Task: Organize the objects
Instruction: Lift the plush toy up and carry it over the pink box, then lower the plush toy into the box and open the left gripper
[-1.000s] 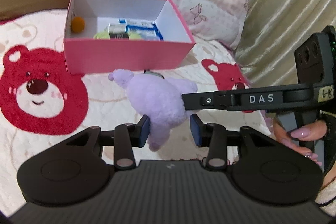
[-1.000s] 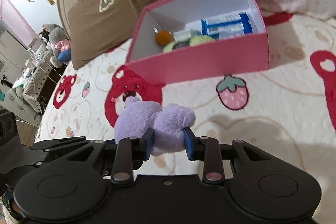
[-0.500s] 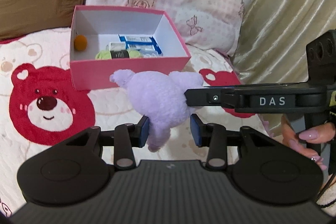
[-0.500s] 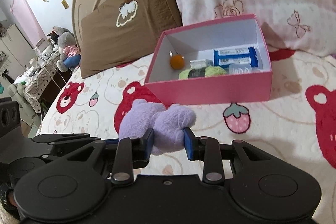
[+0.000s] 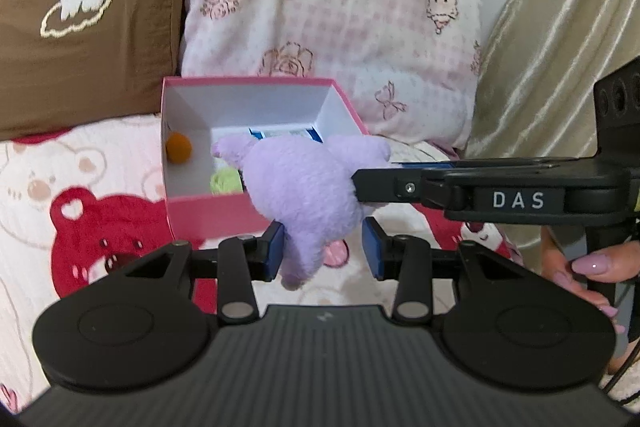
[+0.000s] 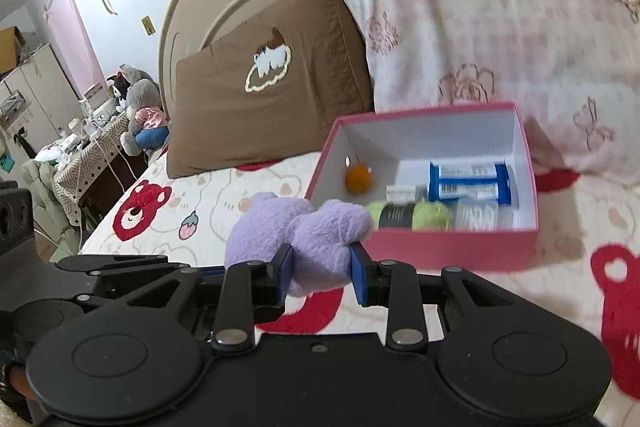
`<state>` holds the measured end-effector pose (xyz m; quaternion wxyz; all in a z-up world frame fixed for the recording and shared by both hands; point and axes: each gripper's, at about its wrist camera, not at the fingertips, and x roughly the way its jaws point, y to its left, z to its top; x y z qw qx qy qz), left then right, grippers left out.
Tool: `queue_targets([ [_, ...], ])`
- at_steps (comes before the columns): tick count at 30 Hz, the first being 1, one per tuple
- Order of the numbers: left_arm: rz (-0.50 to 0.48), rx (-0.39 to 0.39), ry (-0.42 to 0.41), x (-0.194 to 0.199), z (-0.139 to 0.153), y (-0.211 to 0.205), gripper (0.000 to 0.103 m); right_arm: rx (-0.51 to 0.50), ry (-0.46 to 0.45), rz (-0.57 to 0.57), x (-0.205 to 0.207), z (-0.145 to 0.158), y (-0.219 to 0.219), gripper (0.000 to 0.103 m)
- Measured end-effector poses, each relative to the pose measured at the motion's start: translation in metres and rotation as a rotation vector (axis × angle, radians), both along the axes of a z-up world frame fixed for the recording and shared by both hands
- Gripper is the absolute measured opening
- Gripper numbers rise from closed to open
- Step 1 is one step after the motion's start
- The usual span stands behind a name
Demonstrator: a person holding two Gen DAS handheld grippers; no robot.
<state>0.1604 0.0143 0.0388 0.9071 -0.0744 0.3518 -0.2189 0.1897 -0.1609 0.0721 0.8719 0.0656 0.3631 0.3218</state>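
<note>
A purple plush toy (image 5: 304, 195) hangs in the air in front of the pink box (image 5: 212, 215). My right gripper (image 6: 322, 269) is shut on one limb of the plush toy (image 6: 316, 239); it shows from the side in the left wrist view (image 5: 356, 183). My left gripper (image 5: 323, 253) is open, with the toy's lower limb hanging between its pads, touching the left one. The pink box (image 6: 448, 247) holds an orange ball (image 6: 358, 179), blue packets (image 6: 468, 181), a green yarn roll (image 6: 408, 215) and a small jar.
The box sits on a bed cover with red bear prints (image 5: 92, 227). A brown pillow (image 5: 84, 27) and a pink checked pillow (image 5: 328, 11) stand behind it. A gold curtain (image 5: 560, 47) hangs at right. A cluttered side table (image 6: 80, 147) is far left.
Both grippers and the purple plush have risen off the bed and moved toward the box. The plush now overlaps the box's near wall in the left wrist view.
</note>
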Motion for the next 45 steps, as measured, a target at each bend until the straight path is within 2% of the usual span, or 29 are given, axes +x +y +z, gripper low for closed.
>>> queue_targets([
  [5,0.0,0.049,-0.053,0.021,0.02,0.0,0.038,0.009,-0.026,-0.001,0.022,0.014,0.005,0.033],
  [11,0.017,0.036,-0.068,0.054,0.037,0.005,0.038,0.04,-0.067,0.006,0.044,0.036,0.011,0.033],
  [16,0.047,0.052,-0.073,0.085,0.037,0.001,0.038,0.042,-0.081,-0.005,0.072,0.043,0.02,0.033],
  [21,0.051,0.023,-0.044,0.119,0.025,0.002,0.038,0.032,-0.085,-0.017,0.099,0.042,0.027,0.032],
  [29,0.047,0.023,0.013,0.164,-0.015,-0.006,0.038,0.047,-0.009,-0.025,0.143,0.007,0.024,0.032],
  [35,0.056,0.057,0.042,0.195,-0.05,-0.015,0.038,0.059,0.049,-0.043,0.173,-0.024,0.023,0.032],
  [38,0.08,0.063,0.075,0.211,-0.066,-0.017,0.038,0.035,0.05,-0.044,0.184,-0.041,0.029,0.032],
  [40,0.091,0.068,0.11,0.225,-0.077,-0.02,0.038,-0.011,0.009,-0.008,0.191,-0.052,0.037,0.032],
  [45,0.096,0.049,0.168,0.247,-0.101,-0.022,0.038,-0.018,0.048,-0.036,0.215,-0.078,0.036,0.032],
])
